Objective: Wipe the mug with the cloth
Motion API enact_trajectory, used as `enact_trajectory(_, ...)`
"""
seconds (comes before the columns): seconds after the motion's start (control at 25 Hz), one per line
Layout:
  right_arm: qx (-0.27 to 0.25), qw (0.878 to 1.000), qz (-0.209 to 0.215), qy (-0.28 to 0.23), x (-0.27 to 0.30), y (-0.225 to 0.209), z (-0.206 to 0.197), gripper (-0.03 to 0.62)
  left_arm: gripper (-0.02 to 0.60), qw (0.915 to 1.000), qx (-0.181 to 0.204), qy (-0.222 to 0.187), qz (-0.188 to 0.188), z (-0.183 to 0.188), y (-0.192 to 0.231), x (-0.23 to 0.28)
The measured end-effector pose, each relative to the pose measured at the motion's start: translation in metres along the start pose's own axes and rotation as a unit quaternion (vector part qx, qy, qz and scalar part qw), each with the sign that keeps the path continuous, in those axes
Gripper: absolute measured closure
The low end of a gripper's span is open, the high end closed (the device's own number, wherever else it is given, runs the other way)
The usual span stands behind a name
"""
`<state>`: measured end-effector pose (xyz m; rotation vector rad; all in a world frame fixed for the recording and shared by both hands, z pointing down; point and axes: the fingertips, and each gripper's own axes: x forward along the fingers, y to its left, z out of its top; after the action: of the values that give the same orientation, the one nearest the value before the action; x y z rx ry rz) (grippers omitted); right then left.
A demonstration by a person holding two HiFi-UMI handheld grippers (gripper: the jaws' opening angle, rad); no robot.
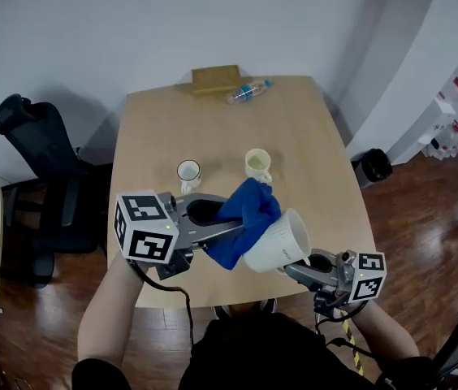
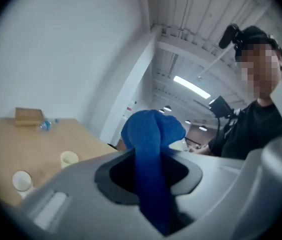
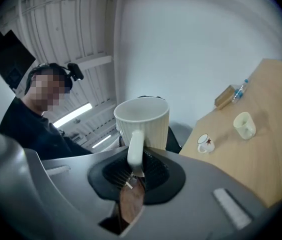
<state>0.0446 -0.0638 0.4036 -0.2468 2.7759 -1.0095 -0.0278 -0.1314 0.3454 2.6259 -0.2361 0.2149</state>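
Over the table (image 1: pixel 318 145), left tool's (image 1: pixel 237 232) blue cloth (image 1: pixel 249 214) touches right tool's (image 1: pixel 291 266) white mug (image 1: pixel 282 238).

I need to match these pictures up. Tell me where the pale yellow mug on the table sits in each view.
Head view: pale yellow mug at centre, on the table.
Left gripper view: the mug at lower left.
Right gripper view: the mug at right, mid-height.
Shared landmark: water bottle lying at the table's far end, in all three.
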Motion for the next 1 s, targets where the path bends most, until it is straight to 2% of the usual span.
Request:
enact_trajectory(0.08, -0.014, 0.998, 0.047, 0.029, 0.001, 0.022, -0.007, 0.554, 0.468, 0.9967, -0.050, 0.014, -0.062, -0.009, -0.006, -0.003)
enact_trajectory(0.12, -0.016, 0.996, 0.077, 0.037, 0.002, 0.034, -0.010, 0.554, 0.468, 0.9921, -0.077, 0.013, -0.098, -0.015, -0.012, -0.003)
enact_trajectory(0.2, -0.011, 0.989, 0.140, 0.038, 0.006, 0.060, -0.014, 0.554, 0.468, 0.9771, -0.124, -0.016, -0.172, -0.025, -0.028, 0.001)
enact_trajectory(0.24, -0.002, 0.985, 0.169, 0.030, 0.010, 0.072, -0.014, 0.554, 0.468, 0.9657, -0.145, -0.049, -0.210, -0.028, -0.037, 0.003)
enact_trajectory(0.28, 0.010, 0.981, 0.194, 0.017, 0.014, 0.082, -0.011, 0.555, 0.468, 0.9495, -0.171, -0.095, -0.245, -0.027, -0.046, 0.003)
enact_trajectory(0.32, 0.028, 0.976, 0.216, 0.001, 0.019, 0.093, -0.004, 0.554, 0.469, 0.9275, -0.202, -0.149, -0.277, -0.024, -0.054, 0.002)
enact_trajectory(0.4, 0.058, 0.967, 0.246, -0.034, 0.030, 0.109, 0.012, 0.556, 0.469, 0.8760, -0.261, -0.254, -0.316, -0.019, -0.065, -0.001)
enact_trajectory(0.44, 0.064, 0.964, 0.254, -0.051, 0.034, 0.112, 0.020, 0.555, 0.469, 0.8533, -0.282, -0.296, -0.323, -0.018, -0.069, -0.001)
enact_trajectory(0.48, 0.061, 0.962, 0.258, -0.065, 0.036, 0.111, 0.025, 0.555, 0.469, 0.8354, -0.297, -0.332, -0.322, -0.017, -0.072, -0.001)
enact_trajectory(0.52, 0.056, 0.962, 0.258, -0.075, 0.037, 0.109, 0.028, 0.556, 0.469, 0.8225, -0.306, -0.361, -0.315, -0.016, -0.072, -0.001)
enact_trajectory(0.56, 0.052, 0.962, 0.255, -0.083, 0.037, 0.106, 0.030, 0.555, 0.469, 0.8154, -0.311, -0.384, -0.302, -0.016, -0.071, -0.001)
enact_trajectory(0.6, 0.050, 0.963, 0.251, -0.088, 0.036, 0.103, 0.031, 0.555, 0.469, 0.8157, -0.309, -0.399, -0.284, -0.015, -0.068, -0.003)
enact_trajectory(0.64, 0.052, 0.964, 0.246, -0.092, 0.034, 0.100, 0.031, 0.554, 0.469, 0.8232, -0.300, -0.406, -0.259, -0.014, -0.064, -0.007)
enact_trajectory(0.68, 0.056, 0.965, 0.239, -0.096, 0.032, 0.096, 0.032, 0.554, 0.469, 0.8361, -0.285, -0.410, -0.228, -0.013, -0.057, -0.013)
enact_trajectory(0.76, 0.068, 0.969, 0.213, -0.107, 0.028, 0.085, 0.034, 0.554, 0.468, 0.8687, -0.236, -0.410, -0.147, -0.010, -0.039, -0.036)
enact_trajectory(0.84, 0.086, 0.974, 0.167, -0.125, 0.024, 0.061, 0.036, 0.554, 0.468, 0.8972, -0.171, -0.404, -0.054, -0.005, -0.018, -0.067)
enact_trajectory(0.88, 0.099, 0.976, 0.138, -0.136, 0.021, 0.046, 0.036, 0.554, 0.468, 0.9077, -0.136, -0.397, -0.006, 0.000, -0.010, -0.082)
enact_trajectory(0.96, 0.127, 0.977, 0.077, -0.155, 0.015, 0.011, 0.035, 0.554, 0.468, 0.9219, -0.056, -0.372, 0.091, 0.013, -0.004, -0.103)
enact_trajectory(1.0, 0.141, 0.975, 0.050, -0.162, 0.013, -0.005, 0.034, 0.554, 0.468, 0.9256, -0.006, -0.351, 0.141, 0.020, -0.007, -0.106)
